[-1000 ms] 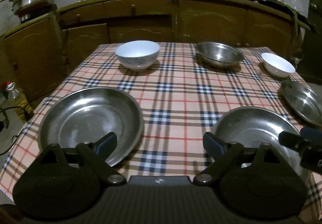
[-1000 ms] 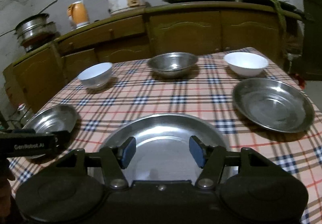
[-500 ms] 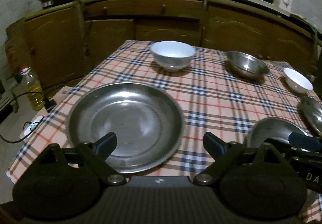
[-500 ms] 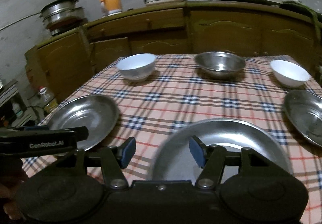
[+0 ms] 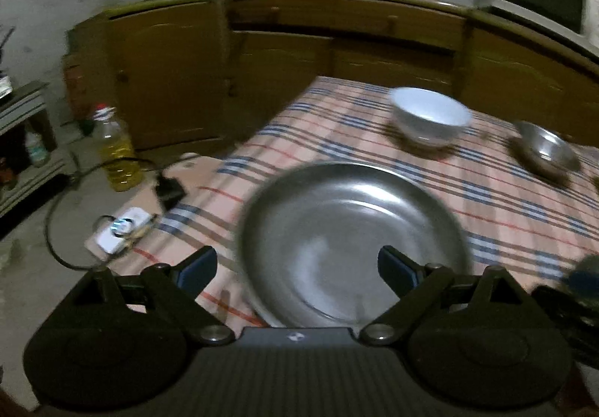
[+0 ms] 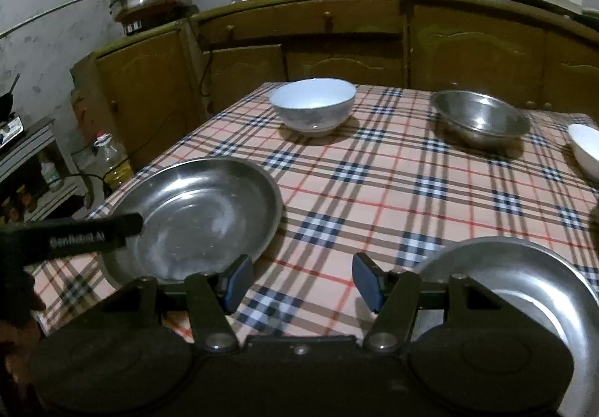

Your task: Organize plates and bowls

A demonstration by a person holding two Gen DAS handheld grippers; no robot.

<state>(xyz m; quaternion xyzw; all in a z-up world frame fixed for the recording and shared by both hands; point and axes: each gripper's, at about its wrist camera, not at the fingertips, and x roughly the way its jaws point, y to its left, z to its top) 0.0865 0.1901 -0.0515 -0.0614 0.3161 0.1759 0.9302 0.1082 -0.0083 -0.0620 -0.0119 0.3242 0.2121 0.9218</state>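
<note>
Steel plate (image 5: 352,241) under left gripper (image 5: 297,267), jaws released; right gripper (image 6: 299,280) jaws released beside it.

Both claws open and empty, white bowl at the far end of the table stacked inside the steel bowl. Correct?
Not quite. The white bowl stands alone on the tablecloth, apart from the steel bowl; the right wrist view shows it. Left claw and right claw are open and empty.

We see a table (image 6: 374,192) under a plaid cloth (image 6: 337,226). Relative to the white bowl (image 6: 313,106) at its far side: one steel plate (image 6: 194,218) lies nearer left, another (image 6: 524,286) nearer right, a steel bowl (image 6: 483,119) rightward, a second white bowl (image 6: 587,151) beyond it.
</note>
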